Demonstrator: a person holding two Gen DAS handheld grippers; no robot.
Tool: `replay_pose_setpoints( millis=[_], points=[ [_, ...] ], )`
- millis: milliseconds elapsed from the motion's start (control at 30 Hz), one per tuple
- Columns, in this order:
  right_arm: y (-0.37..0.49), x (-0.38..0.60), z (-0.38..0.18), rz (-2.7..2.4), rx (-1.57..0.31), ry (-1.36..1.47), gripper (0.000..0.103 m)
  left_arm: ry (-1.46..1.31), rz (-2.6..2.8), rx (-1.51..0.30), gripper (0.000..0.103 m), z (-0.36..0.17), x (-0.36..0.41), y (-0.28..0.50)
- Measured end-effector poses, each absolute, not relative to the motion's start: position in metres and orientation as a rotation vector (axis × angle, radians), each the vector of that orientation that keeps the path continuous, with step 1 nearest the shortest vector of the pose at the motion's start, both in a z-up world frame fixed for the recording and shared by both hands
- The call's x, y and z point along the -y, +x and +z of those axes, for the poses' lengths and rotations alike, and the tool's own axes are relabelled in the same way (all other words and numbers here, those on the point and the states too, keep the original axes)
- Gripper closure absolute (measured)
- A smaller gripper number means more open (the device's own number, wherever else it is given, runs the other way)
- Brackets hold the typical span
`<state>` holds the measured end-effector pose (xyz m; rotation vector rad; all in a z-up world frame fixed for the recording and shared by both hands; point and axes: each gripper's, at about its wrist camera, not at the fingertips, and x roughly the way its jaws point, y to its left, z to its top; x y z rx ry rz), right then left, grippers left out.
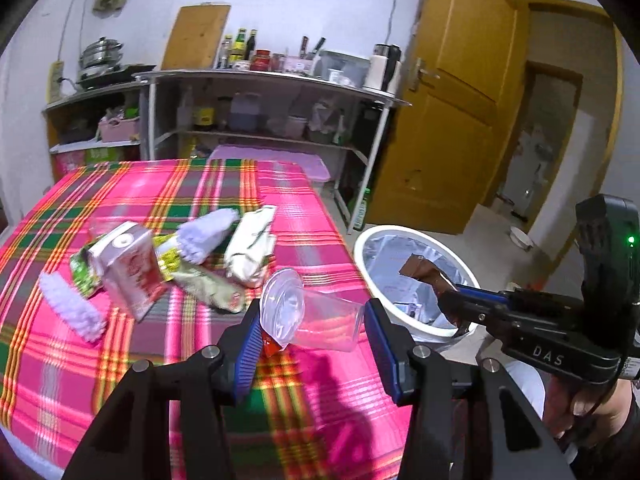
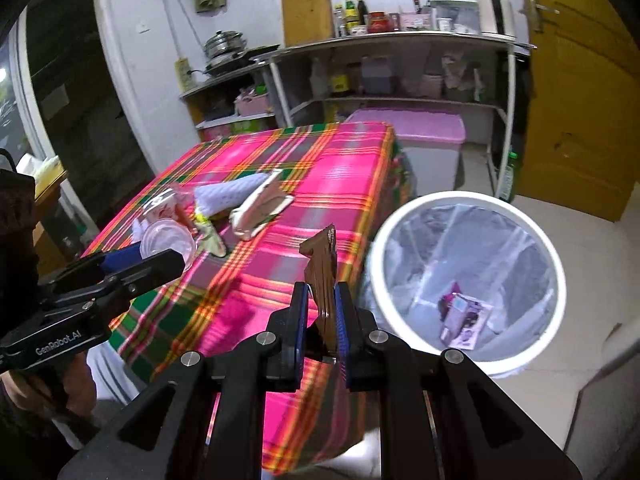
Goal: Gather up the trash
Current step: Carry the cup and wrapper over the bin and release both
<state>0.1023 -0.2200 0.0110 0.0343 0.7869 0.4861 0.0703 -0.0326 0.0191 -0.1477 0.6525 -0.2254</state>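
Left gripper: fingers part-open, clamped across a clear plastic cup lying sideways above the worktop edge. Right gripper: fingers nearly closed on a brown wrapper, its lower end hidden between them. The bin stands beside the worktop; its contents are blurred. A carton and wrappers remain on the cloth.

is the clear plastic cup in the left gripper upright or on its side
On its side: the clear plastic cup lies level between the left gripper's jaws, lidded end left.
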Motion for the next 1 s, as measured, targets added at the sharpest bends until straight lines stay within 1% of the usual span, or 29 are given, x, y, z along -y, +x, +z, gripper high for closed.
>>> replay_pose_setpoints(
  millis=[567, 1000],
  points=[
    [0.132, 0.293, -0.012, 0.329, -0.824, 0.112, 0.089, -0.084, -0.358, -0.690, 0.053, 0.012, 0.103, 0.123],
    [0.165, 0.323, -0.045, 0.271, -0.915, 0.135, 0.089, -0.042, -0.484, -0.779, 0.053, -0.016, 0.157, 0.176]
  ],
)
